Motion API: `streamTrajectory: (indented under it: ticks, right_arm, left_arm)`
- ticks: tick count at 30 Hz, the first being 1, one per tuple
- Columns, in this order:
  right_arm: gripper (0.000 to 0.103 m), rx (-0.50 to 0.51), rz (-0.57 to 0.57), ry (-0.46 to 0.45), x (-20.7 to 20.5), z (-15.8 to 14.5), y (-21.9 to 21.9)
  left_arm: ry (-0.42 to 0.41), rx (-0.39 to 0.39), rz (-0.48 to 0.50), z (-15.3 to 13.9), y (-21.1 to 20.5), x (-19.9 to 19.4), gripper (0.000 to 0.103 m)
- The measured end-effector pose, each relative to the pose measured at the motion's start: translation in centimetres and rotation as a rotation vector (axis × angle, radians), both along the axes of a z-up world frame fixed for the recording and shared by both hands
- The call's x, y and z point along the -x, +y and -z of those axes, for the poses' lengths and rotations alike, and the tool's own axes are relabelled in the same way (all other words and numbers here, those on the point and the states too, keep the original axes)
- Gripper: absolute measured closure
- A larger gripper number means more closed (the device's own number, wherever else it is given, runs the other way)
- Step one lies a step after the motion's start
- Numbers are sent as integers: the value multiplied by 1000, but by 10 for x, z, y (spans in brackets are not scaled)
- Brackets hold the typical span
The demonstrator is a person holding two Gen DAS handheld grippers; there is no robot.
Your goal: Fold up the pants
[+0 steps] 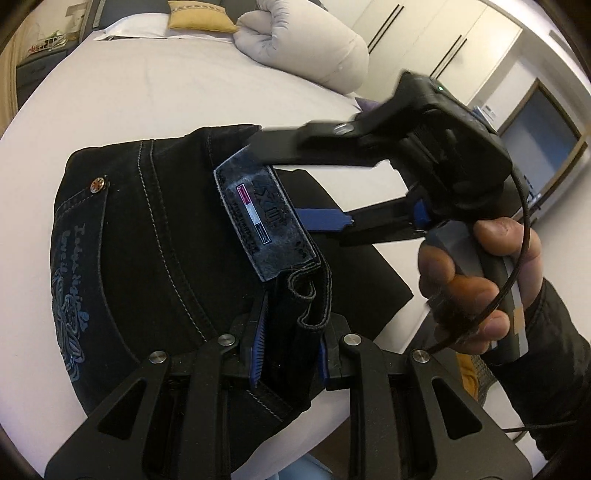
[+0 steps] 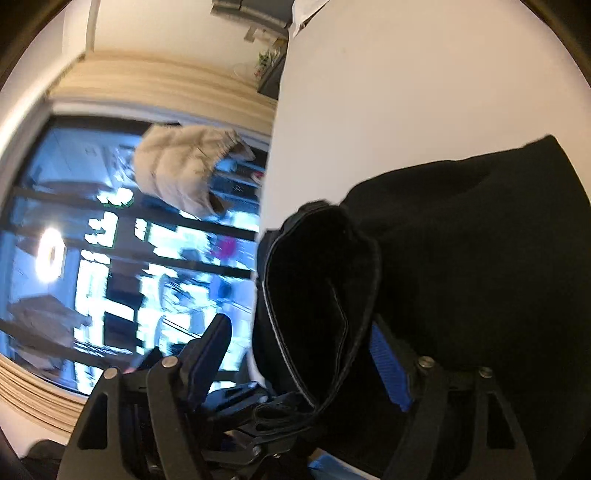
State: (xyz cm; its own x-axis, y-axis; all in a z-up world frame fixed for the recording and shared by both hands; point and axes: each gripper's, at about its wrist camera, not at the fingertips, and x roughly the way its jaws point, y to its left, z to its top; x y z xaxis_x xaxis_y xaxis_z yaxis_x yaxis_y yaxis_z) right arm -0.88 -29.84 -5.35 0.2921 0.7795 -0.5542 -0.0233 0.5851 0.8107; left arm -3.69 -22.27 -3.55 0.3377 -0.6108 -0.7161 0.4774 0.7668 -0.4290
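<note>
Black jeans (image 1: 162, 236) lie folded on a white bed (image 1: 147, 96), with a grey waistband label (image 1: 264, 218) and blue embroidery on the pocket. My left gripper (image 1: 290, 350) is shut on the waistband edge of the pants at the bottom of the left wrist view. My right gripper (image 1: 280, 181) reaches in from the right, jaws spread wide around the label end of the waistband. In the right wrist view the black pants (image 2: 461, 258) fill the right side, and the waistband edge stands between my right gripper's (image 2: 306, 354) spread fingers.
A rolled white duvet (image 1: 306, 44) and a yellow pillow (image 1: 199, 16) lie at the head of the bed. White wardrobe doors (image 1: 443, 44) stand to the right. A window (image 2: 110, 258) with a beige jacket (image 2: 184, 166) hanging shows beyond the bed edge.
</note>
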Motion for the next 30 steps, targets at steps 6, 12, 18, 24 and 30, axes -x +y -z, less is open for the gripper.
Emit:
streamTrajectory:
  ticks: [6,12,18,24,30]
  right_arm:
    - [80,102,-5,30,0,12,-6]
    - [87,155,44,1,8,8,-29]
    - [88,172,117,-7,10,4,-72]
    - [89,210,129,15,8,11,-105]
    - [90,228,132,23,7,15,-118]
  left_arm:
    - [4,-14,19,-9,-39,-24,83]
    - [8,-20,72,-17,-73,-35,83]
    - [-18,-18,152,-31,-128,-47,83]
    - [8,-22,183,-20,-169,-60,83]
    - [19,-29,195,-20,-185,-72,83]
